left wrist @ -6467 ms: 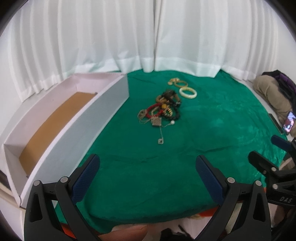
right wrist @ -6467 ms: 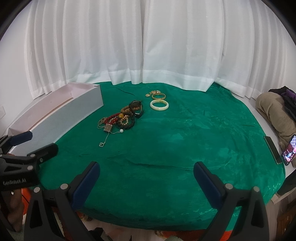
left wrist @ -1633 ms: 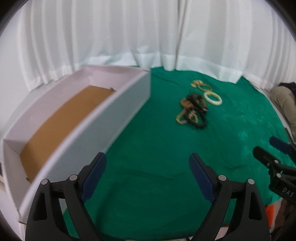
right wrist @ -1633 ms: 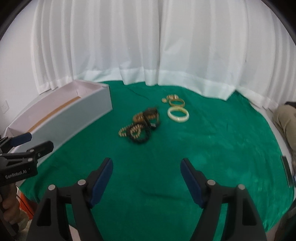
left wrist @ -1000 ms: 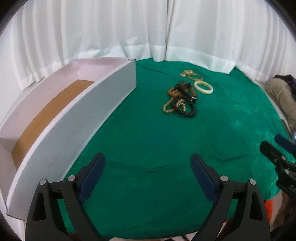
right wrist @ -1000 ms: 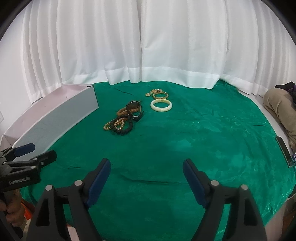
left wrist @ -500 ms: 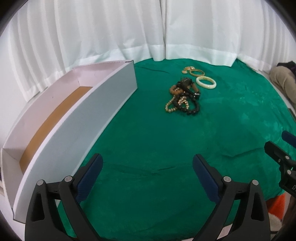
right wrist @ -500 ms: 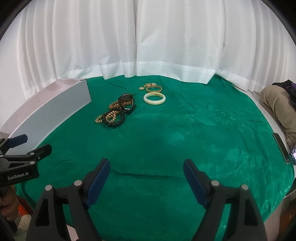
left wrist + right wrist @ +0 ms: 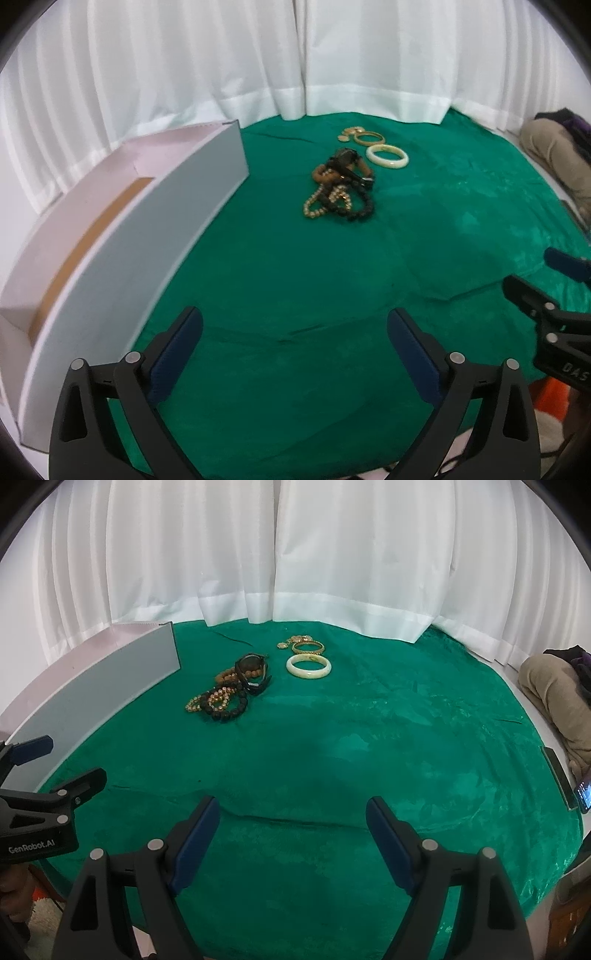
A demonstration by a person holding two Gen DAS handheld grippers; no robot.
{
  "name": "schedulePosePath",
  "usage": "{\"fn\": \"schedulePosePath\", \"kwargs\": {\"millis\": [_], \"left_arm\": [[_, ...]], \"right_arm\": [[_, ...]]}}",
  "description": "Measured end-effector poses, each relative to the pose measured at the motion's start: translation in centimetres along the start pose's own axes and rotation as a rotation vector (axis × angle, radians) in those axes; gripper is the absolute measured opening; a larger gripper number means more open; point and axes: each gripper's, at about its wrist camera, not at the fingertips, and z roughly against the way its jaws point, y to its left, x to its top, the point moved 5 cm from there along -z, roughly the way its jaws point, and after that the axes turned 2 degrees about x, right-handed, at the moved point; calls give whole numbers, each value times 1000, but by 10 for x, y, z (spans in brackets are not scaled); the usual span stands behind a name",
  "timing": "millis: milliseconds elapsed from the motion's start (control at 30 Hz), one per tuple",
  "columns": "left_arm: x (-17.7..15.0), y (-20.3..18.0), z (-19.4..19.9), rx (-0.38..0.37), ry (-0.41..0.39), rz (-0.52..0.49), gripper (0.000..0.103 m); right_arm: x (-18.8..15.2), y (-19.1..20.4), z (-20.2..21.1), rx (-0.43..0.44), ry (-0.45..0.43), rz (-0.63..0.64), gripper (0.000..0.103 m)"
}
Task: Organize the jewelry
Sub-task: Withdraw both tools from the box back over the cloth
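A pile of beaded bracelets (image 9: 340, 192) in black, gold and brown lies on the green cloth (image 9: 295, 277), also in the right wrist view (image 9: 229, 692). Behind it lie a white bangle (image 9: 387, 156) (image 9: 308, 666) and a gold bangle (image 9: 369, 139) (image 9: 308, 647) with small gold pieces. A long white box (image 9: 147, 236) with a brown floor stands at the left (image 9: 96, 698). My left gripper (image 9: 295, 343) is open and empty, near the front edge. My right gripper (image 9: 291, 827) is open and empty, well short of the jewelry.
White curtains (image 9: 295, 554) hang behind the table. A person in beige (image 9: 554, 694) sits at the far right, with a phone (image 9: 581, 794) at the table's right edge. The cloth's front edge runs just under both grippers.
Since 6.5 s ago the red bracelet and the chain with pendant are gone from the pile. In the last second both grippers shifted slightly; the jewelry has not moved.
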Motion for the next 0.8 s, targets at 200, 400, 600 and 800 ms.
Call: {"fn": "schedulePosePath", "kwargs": {"millis": [200,400,600,800], "left_arm": [[-1,6,-3,-31,22,51,100],[-5,8,-7,-26,43,61,100],[-6,11,-9,-22,52,72,100],[-7,14,-14,-18,66,83,100]], "right_arm": [[0,0,0,-4,3,9,83],[-5,1,-1,0,16,8,83],[-6,2,0,0,15,10,83],[-6,3,0,3,18,11,83]]}}
